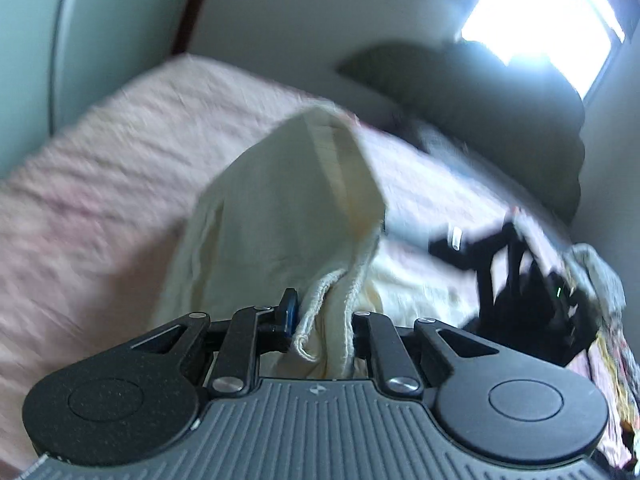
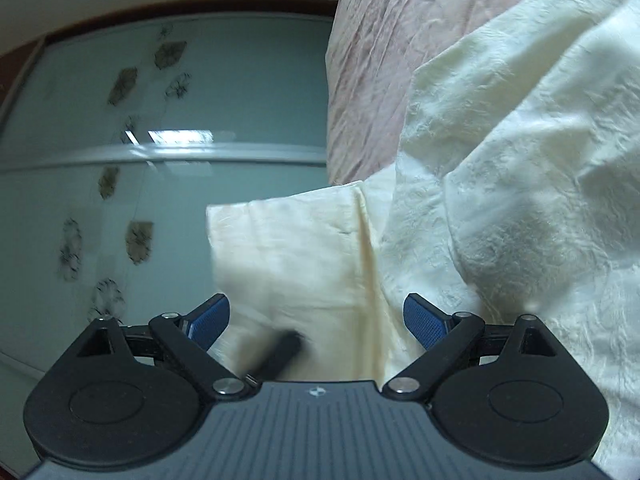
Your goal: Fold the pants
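Note:
Cream pants [image 1: 280,208] rise in a fold from the pink bed toward the left wrist camera. My left gripper [image 1: 320,320] is shut on a bunched hem of them; one blue pad [image 1: 289,312] shows beside the cloth. The right wrist view is rolled on its side. There the pants [image 2: 500,160] spread crumpled across the bed, with one flat flap [image 2: 288,248] reaching toward me. My right gripper [image 2: 316,316] stands wide open, its blue pads [image 2: 424,320] clear of the cloth behind them. A blurred dark rod [image 2: 280,352] crosses low between the jaws.
The pink bedspread [image 1: 100,200] covers the bed. Dark green bedding [image 1: 500,112] is piled at its far end under a bright window [image 1: 540,12]. A blurred black gripper body [image 1: 520,300] hangs at the right. A pale green wardrobe door [image 2: 160,160] with flower prints stands beside the bed.

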The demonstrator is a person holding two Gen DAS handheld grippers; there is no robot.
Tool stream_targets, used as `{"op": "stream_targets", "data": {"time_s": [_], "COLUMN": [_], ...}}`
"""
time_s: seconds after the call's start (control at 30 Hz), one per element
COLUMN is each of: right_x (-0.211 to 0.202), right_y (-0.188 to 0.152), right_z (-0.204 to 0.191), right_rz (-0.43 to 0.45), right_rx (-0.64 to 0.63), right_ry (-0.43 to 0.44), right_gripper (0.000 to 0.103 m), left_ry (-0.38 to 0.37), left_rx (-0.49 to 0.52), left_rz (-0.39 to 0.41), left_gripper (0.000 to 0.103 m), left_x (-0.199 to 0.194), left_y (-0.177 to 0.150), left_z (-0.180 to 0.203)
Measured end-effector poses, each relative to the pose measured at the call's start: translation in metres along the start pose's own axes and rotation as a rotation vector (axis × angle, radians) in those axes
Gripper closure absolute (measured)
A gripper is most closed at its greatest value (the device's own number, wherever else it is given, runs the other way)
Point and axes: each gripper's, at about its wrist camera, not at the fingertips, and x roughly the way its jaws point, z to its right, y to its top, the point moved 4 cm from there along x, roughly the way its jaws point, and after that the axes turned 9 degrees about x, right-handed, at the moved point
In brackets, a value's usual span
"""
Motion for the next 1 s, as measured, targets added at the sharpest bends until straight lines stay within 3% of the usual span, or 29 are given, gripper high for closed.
{"op": "stream_targets", "data": {"time_s": [0.1,0.13,0.23,0.37,0.4,0.5,0.53,0.57,0.6,0.67,0.8,0.9,1.0], "right_x": [-0.007,-0.010,-0.011,0.001,0.007,0.019,0.023,0.026,0.028,0.027,0.024,0.023,0.017], "right_y": [0.001,0.005,0.008,0.006,0.005,-0.001,-0.003,-0.005,-0.005,-0.004,-0.008,-0.010,-0.013], "right_z": [0.009,0.011,0.012,0.003,0.000,-0.007,-0.007,-0.006,-0.002,0.012,0.010,0.002,-0.012], "right_rz": [0.027,0.034,0.041,0.039,0.042,0.039,0.041,0.045,0.041,0.036,0.045,0.024,0.018], "right_rx": [0.048,0.057,0.043,-0.026,-0.047,-0.147,-0.185,-0.216,-0.223,-0.173,-0.191,-0.146,-0.132], "right_ry": [0.044,0.048,0.029,-0.054,-0.095,-0.242,-0.285,-0.327,-0.348,-0.344,-0.336,-0.267,-0.192], "right_gripper": [0.008,0.008,0.008,0.009,0.010,0.024,0.037,0.064,0.074,0.080,0.083,0.089,0.090], "left_ry": [-0.023,-0.031,-0.055,-0.126,-0.141,-0.170,-0.163,-0.149,-0.140,-0.135,-0.075,-0.036,-0.054], "left_rx": [-0.030,-0.027,-0.004,0.026,0.020,-0.040,-0.067,-0.090,-0.107,-0.122,-0.164,-0.241,-0.327], "left_rz": [-0.060,-0.059,-0.049,-0.025,-0.021,-0.008,0.005,0.011,0.014,0.043,0.091,0.139,0.200], "left_gripper": [0.084,0.078,0.072,0.068,0.060,0.050,0.047,0.047,0.047,0.047,0.047,0.047,0.044], "left_x": [0.021,0.024,0.019,-0.007,-0.018,-0.046,-0.058,-0.065,-0.075,-0.088,-0.107,-0.123,-0.140], "left_y": [-0.015,-0.017,-0.019,-0.024,-0.026,-0.037,-0.041,-0.045,-0.045,-0.048,-0.046,-0.039,-0.033], "left_z": [0.000,-0.001,0.001,0.002,-0.001,-0.013,-0.016,-0.021,-0.018,-0.022,-0.034,-0.046,-0.057]}}
